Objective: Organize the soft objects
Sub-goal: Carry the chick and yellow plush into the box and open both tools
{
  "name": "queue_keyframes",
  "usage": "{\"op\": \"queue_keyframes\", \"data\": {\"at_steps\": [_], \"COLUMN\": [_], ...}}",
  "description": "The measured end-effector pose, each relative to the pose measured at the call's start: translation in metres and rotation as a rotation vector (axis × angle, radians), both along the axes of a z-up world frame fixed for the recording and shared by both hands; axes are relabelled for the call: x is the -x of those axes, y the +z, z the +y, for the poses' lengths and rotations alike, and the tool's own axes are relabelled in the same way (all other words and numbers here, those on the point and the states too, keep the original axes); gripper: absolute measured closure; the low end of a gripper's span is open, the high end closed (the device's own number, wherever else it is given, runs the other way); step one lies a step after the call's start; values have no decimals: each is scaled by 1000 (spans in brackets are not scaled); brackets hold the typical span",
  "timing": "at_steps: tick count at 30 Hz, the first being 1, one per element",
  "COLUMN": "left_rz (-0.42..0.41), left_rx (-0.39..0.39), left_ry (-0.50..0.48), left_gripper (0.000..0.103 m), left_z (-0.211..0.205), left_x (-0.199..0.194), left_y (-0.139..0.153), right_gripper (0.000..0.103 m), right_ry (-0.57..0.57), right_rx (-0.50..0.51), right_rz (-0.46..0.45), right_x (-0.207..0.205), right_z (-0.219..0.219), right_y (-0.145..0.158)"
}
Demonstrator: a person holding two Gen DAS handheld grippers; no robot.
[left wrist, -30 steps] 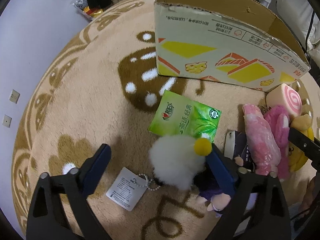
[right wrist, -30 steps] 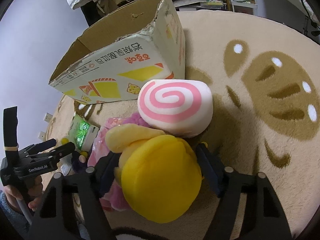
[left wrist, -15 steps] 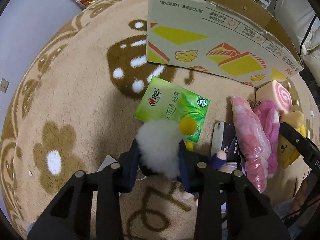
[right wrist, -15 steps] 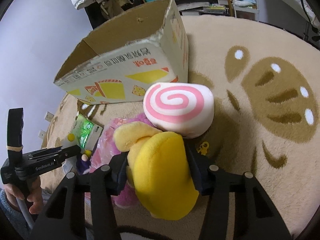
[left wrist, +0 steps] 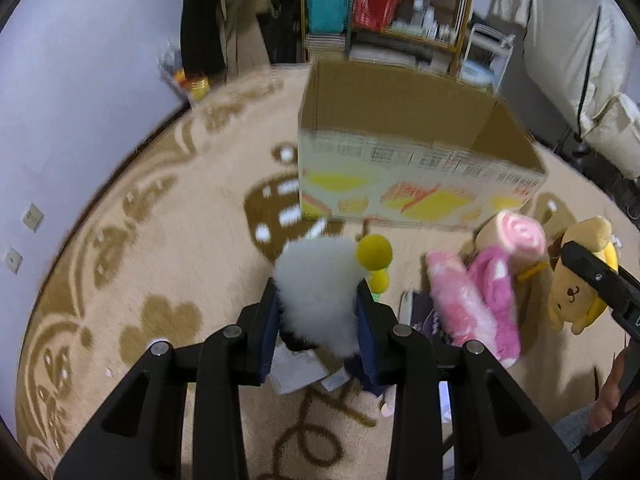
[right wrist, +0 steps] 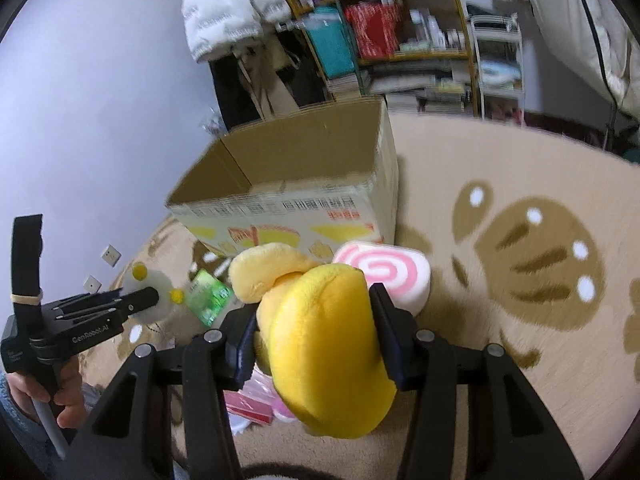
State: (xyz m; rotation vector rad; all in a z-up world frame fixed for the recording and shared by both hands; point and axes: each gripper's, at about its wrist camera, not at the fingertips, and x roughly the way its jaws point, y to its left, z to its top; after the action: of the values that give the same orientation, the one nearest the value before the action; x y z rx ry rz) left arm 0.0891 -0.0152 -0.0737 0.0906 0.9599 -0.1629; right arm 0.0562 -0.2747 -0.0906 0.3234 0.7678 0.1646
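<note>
Left wrist view: your left gripper (left wrist: 317,322), wide open a second ago, now pinches the white fluffy plush (left wrist: 318,280) clear of the rug (left wrist: 120,248). Your right gripper (right wrist: 316,338) squeezes the yellow dog plush (right wrist: 324,344), also lifted; both are ready for the cardboard box (right wrist: 300,184).

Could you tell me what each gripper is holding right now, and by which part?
Left gripper: white fluffy plush, clamped across its body. Right gripper: yellow dog plush, squeezed at its yellow back.
</note>
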Motion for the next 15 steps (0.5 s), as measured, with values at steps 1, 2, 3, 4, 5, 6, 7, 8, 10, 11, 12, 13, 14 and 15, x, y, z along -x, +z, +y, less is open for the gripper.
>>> {"op": "queue_keyframes", "data": {"at_steps": [1,2,3,4,5,6,7,8,10,11,12,13,14,15], "left_rz": [-33,-61,-94,-123,-147,-164,-186,-207,-238,-257,-273,-286,-299,-307], "left_rx": [2,6,9,12,17,21,26,32,36,35,35,33,32,33], "left_ry": [0,-1,-1,1,3,3,6,7,0,-3,-5,-5,-2,-1], "left_gripper": [70,70,70,70,70,70,70,70,70,70,70,70,70,70], "left_z": [-2,-4,-4,-3,-1,-1,-1,0,0,-1,-2,-2,-3,-4], "left_x": [5,8,11,13,14,15,15,15,16,17,18,17,15,14], "left_y": [9,16,24,31,37,42,48,55,64,70,76,80,84,86], "right_gripper": [50,50,50,50,50,50,50,50,50,50,50,50,50,50], "right_ry": [-1,-1,2,2,1,1,0,0,3,3,4,3,2,0], "right_rx": [10,18,26,32,36,37,37,39,49,55,60,62,65,70], "right_rz": [-26,-46,-65,-76,-89,-101,-111,-126,-153,-169,-182,-197,-210,-220], "right_x": [2,4,5,5,6,7,8,8,8,8,8,8,6,5], "right_z": [2,3,5,6,8,8,9,10,11,11,12,11,11,11], "right_y": [6,10,15,18,22,25,29,34,43,48,52,57,62,65]}}
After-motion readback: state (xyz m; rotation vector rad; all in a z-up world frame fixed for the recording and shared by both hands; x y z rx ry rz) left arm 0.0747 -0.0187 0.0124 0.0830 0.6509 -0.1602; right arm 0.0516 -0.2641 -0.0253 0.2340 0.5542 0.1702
